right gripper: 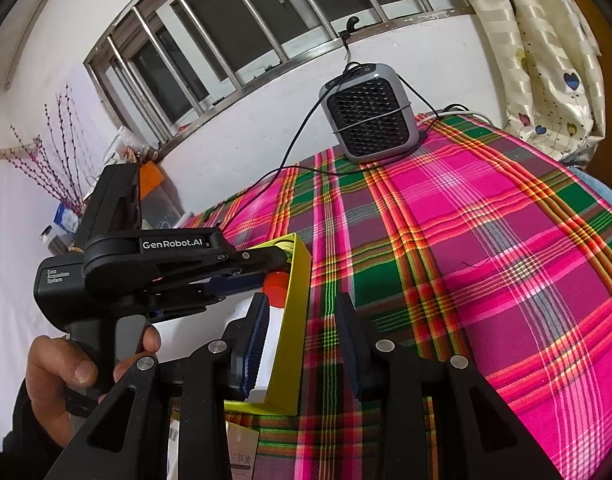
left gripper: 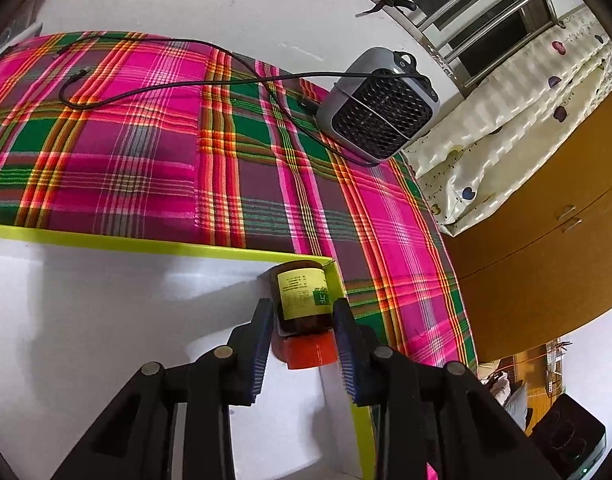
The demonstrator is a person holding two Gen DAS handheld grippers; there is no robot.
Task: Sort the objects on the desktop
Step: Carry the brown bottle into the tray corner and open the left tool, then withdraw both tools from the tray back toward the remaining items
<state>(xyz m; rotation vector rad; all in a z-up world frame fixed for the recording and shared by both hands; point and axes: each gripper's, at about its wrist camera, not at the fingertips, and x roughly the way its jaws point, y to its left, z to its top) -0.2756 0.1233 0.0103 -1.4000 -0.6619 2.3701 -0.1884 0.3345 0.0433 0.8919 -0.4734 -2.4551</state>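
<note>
Jaws of the left gripper [left gripper: 304, 322] clamp an amber, orange-capped bottle [left gripper: 302, 300] inside the yellow-rimmed box [left gripper: 146, 245]; right gripper [right gripper: 304, 324] gapes empty over its wall.

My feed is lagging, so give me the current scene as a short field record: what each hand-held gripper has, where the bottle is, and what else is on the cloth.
left hand-held gripper: closed on the brown bottle, orange cap toward the camera
bottle place: far right corner inside the yellow-edged box
right hand-held gripper: jaws apart, nothing between the pads, over the box's wall
plaid cloth: bears the box, a grey fan heater and a black cable
person: a hand on the left gripper's handle
</note>
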